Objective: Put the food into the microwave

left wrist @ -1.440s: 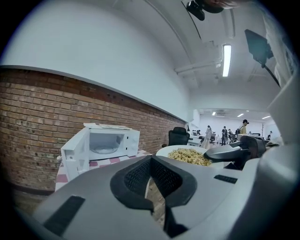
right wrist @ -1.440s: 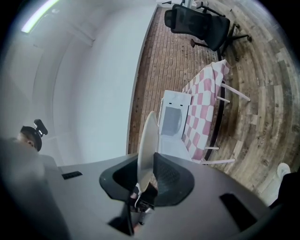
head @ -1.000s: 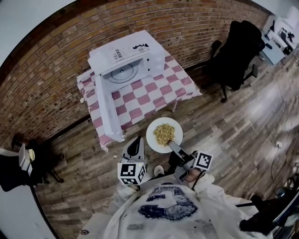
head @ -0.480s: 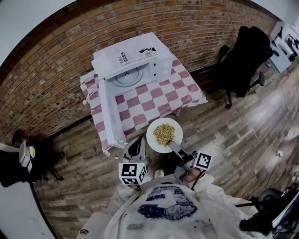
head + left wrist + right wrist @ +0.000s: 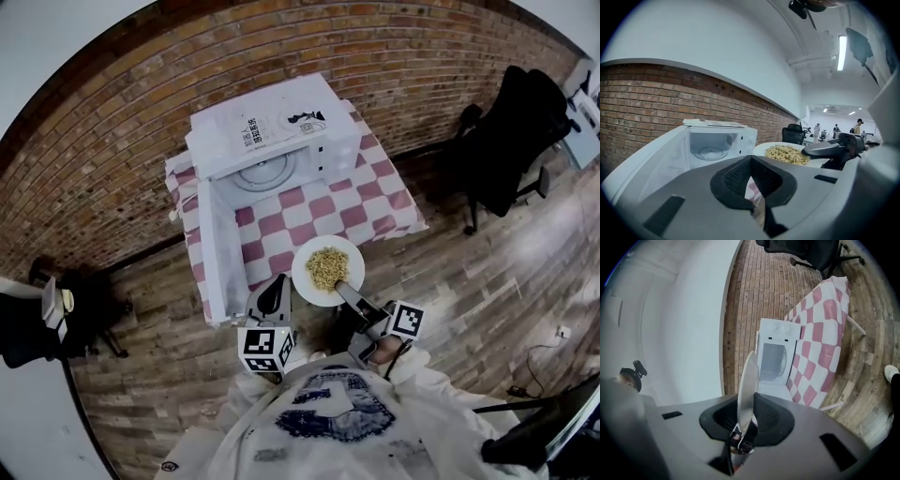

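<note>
A white plate (image 5: 327, 270) heaped with yellowish food (image 5: 328, 266) hangs over the near edge of the pink-and-white checked table (image 5: 375, 202). My right gripper (image 5: 346, 290) is shut on the plate's near rim; in the right gripper view the plate (image 5: 747, 380) stands edge-on between the jaws. The white microwave (image 5: 272, 141) sits at the back of the table, its door (image 5: 214, 251) swung open to the left and its glass turntable (image 5: 709, 153) bare. My left gripper (image 5: 270, 298) floats just left of the plate with nothing in it, its jaws together.
A brick wall (image 5: 94, 141) runs behind the table. A black office chair (image 5: 511, 131) stands on the wood floor at the right. A dark chair with small things on it (image 5: 42, 323) stands at the far left. People stand far off (image 5: 858, 127).
Both grippers and the plate have come closer to the table; the plate now overlaps its front edge. The right gripper's hold on the rim is unchanged.
</note>
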`<state>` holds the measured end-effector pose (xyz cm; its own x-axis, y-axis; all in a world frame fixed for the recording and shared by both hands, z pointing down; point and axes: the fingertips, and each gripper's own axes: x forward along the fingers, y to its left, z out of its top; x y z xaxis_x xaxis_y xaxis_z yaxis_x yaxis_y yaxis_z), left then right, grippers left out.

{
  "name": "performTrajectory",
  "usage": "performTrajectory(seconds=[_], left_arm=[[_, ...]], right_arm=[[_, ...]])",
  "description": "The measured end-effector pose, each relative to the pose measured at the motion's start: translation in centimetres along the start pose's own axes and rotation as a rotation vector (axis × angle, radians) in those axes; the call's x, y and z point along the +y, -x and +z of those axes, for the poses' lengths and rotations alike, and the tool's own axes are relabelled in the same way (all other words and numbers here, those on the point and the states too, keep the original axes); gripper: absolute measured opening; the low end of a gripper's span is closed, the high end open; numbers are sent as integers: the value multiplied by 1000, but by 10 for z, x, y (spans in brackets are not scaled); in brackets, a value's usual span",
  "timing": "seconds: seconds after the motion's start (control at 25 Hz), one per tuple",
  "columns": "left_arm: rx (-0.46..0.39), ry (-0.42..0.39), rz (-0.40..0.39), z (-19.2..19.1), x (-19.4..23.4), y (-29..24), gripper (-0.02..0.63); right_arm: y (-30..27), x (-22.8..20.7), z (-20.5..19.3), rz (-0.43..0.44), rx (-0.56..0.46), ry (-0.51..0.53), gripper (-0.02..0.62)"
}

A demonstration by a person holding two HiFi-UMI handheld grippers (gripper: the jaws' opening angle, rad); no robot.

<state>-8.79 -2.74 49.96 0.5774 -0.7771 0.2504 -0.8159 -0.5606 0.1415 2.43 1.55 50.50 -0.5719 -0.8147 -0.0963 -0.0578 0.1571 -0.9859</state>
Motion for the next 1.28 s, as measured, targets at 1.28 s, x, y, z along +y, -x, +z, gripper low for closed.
performTrajectory(seconds=[1.28], left_arm=[[33, 3, 260, 51, -2, -151, 8]], right_arm=[[-77, -42, 158, 32, 260, -104, 75]])
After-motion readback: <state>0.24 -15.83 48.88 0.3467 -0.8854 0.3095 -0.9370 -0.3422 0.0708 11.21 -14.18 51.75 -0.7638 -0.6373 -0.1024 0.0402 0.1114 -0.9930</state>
